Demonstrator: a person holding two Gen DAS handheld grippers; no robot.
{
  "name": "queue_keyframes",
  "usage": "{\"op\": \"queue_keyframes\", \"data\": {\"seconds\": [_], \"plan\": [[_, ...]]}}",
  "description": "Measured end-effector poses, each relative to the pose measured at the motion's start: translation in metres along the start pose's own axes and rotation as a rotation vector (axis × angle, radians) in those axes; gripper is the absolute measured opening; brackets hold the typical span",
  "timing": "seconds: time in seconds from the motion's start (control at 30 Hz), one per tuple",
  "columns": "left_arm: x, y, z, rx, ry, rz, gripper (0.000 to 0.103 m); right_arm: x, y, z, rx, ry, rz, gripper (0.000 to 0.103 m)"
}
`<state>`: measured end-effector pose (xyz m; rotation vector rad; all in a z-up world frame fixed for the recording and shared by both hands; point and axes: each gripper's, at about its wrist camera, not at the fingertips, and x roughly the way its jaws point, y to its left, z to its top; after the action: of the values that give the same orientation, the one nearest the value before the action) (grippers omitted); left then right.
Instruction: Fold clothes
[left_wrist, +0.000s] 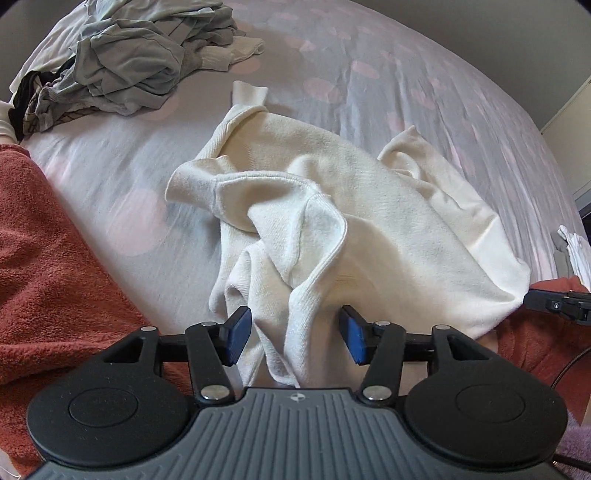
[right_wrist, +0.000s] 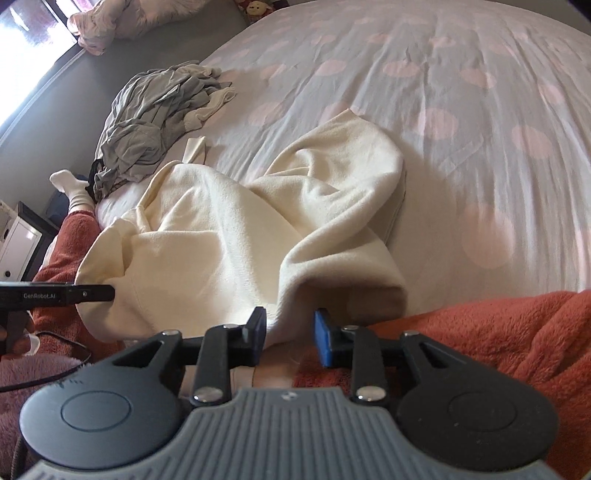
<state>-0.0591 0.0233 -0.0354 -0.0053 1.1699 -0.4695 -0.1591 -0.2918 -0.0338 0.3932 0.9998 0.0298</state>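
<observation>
Both sets of jaws are spread, nothing pinched. The left gripper (left_wrist: 295, 334) has a ridge of the cream sweater (left_wrist: 332, 206) running loose between its pads; the right gripper (right_wrist: 290, 334) sits at the hem edge. Beyond them the sweater's bunched on the bed (right_wrist: 461, 110), so closing now would probably catch extra layers and fold it crooked.

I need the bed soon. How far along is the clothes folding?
Nothing looks folded yet. In hand: the cream sweatshirt lies crumpled on the bed cover, its near edge between the open jaws of the left gripper and right gripper, neither pinching it. Left: folding that sweatshirt, then the grey clothes heap with white socks beside it.
</observation>
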Motion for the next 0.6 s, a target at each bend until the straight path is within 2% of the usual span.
{"op": "queue_keyframes", "data": {"seconds": [0.07,0.1,0.13,0.17,0.23,0.37,0.53,0.6], "plan": [[-0.001,-0.002,0.002,-0.001,-0.025,0.011,0.05,-0.004,0.009,0.005,-0.071,0.001,-0.005,0.033],[-0.001,-0.003,0.004,0.0,-0.038,0.015,0.043,-0.007,0.014,0.008,-0.113,-0.003,-0.007,0.033],[-0.001,-0.003,0.005,-0.002,-0.038,0.006,0.027,-0.009,0.02,0.012,-0.155,-0.007,-0.009,0.034],[-0.001,-0.002,0.005,-0.004,-0.036,-0.005,0.019,-0.011,0.025,0.016,-0.195,-0.018,-0.009,0.037],[0.001,0.0,0.005,-0.006,-0.024,0.006,0.011,-0.013,0.035,0.025,-0.271,-0.043,-0.009,0.041],[-0.002,0.012,0.008,-0.025,-0.015,0.062,0.004,0.002,0.05,0.052,-0.371,-0.061,-0.031,0.042],[-0.014,0.037,0.016,-0.071,-0.055,0.14,0.004,0.04,0.08,0.081,-0.539,-0.054,-0.036,0.038],[-0.011,0.043,0.017,-0.088,-0.05,0.144,0.004,0.056,0.092,0.091,-0.612,-0.056,-0.032,0.034]]}}
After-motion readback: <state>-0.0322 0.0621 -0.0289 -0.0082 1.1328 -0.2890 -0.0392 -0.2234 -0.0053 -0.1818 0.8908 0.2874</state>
